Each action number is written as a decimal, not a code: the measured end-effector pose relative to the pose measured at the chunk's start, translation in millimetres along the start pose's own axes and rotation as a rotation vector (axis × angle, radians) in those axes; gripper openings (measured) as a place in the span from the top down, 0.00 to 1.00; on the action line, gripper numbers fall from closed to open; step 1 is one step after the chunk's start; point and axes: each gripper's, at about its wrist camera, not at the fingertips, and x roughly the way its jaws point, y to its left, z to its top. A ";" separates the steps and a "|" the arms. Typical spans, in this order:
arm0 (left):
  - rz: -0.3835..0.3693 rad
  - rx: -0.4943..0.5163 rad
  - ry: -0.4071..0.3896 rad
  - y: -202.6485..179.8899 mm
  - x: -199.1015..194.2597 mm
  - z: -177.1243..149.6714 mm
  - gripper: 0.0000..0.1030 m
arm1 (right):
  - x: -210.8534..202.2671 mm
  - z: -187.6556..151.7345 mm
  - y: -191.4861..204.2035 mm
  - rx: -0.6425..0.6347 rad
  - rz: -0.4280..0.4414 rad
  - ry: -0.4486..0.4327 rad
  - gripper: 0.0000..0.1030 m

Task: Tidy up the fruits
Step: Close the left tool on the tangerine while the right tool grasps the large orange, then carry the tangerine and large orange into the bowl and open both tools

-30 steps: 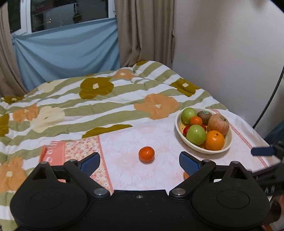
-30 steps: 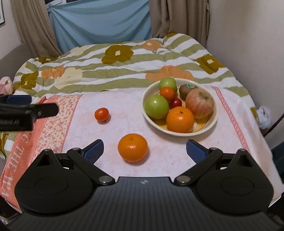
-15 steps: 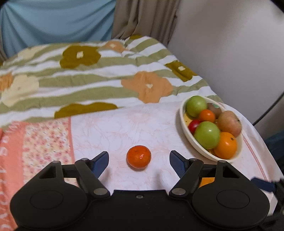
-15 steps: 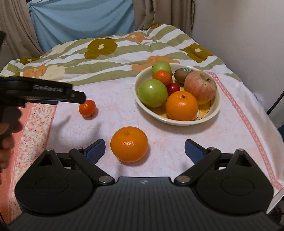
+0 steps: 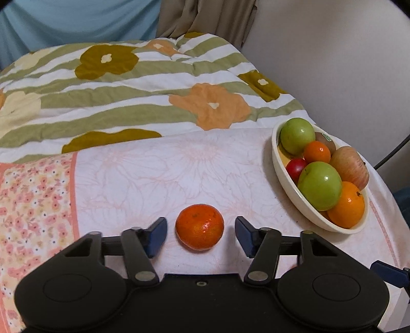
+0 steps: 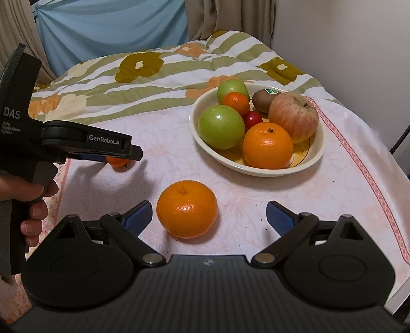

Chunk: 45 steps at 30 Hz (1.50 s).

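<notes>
Jaws of the left gripper (image 5: pixel 200 231) have been closing around the small tangerine (image 5: pixel 199 226), pads not yet touching.

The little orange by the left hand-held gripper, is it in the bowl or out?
Out. The little orange sits on the cloth, between the left hand-held gripper's open jaws, apart from the bowl.

A pale pink floral cloth (image 5: pixel 194 164) is spread beside a striped, flowered quilt (image 5: pixel 133 84); beyond, a blue sheet (image 6: pixel 110 28) is hung between beige curtains (image 6: pixel 225 18).
</notes>
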 end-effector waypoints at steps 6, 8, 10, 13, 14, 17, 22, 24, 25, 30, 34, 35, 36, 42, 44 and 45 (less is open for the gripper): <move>0.005 0.034 0.000 -1.6 1.5 0.0 0.58 | 7.4 0.7 2.1 -0.004 0.019 0.019 0.02; 0.010 0.051 0.001 -2.4 -0.8 -1.8 0.58 | 10.0 1.2 2.3 -0.005 0.026 0.026 0.05; 0.017 0.065 -0.003 -2.6 -4.6 -4.6 0.58 | 12.6 1.5 2.6 -0.006 0.032 0.030 0.05; 0.027 0.077 -0.010 -2.4 -10.7 -9.1 0.58 | 16.0 1.7 3.4 -0.011 0.040 0.035 0.08; 0.031 0.079 -0.011 -1.9 -12.2 -10.8 0.58 | 17.4 2.0 3.5 -0.013 0.045 0.037 0.09; 0.043 0.080 -0.007 -0.1 -16.1 -15.9 0.59 | 21.1 2.9 4.0 -0.019 0.061 0.041 0.12; 0.058 0.081 -0.003 1.4 -24.8 -22.3 0.59 | 26.5 3.8 5.7 -0.029 0.077 0.049 0.15; 0.065 0.083 -0.005 1.6 -29.2 -24.6 0.59 | 29.0 3.8 5.9 -0.028 0.084 0.053 0.17; 0.068 0.084 -0.007 1.7 -31.3 -25.3 0.59 | 29.9 3.4 6.0 -0.028 0.088 0.055 0.19; 0.083 0.088 -0.022 0.1 -43.5 -28.9 0.58 | 32.1 2.2 7.0 -0.053 0.112 0.055 0.27; 0.093 0.088 -0.040 -5.6 -54.9 -30.4 0.59 | 26.6 2.5 3.4 -0.061 0.134 0.044 0.28; 0.096 0.088 -0.045 -7.9 -58.0 -30.9 0.59 | 23.8 3.2 2.5 -0.065 0.137 0.038 0.28; 0.098 0.087 -0.050 -10.5 -60.5 -31.1 0.59 | 21.2 4.5 1.1 -0.070 0.138 0.031 0.28; 0.100 0.073 -0.081 -30.2 -76.3 -29.6 0.59 | 1.7 13.3 -13.4 -0.082 0.148 0.000 0.28; 0.101 0.069 -0.092 -37.2 -81.3 -27.9 0.58 | -5.9 17.4 -21.1 -0.087 0.149 -0.010 0.28; 0.101 0.068 -0.098 -41.1 -83.9 -27.0 0.59 | -9.8 20.1 -25.9 -0.088 0.151 -0.015 0.28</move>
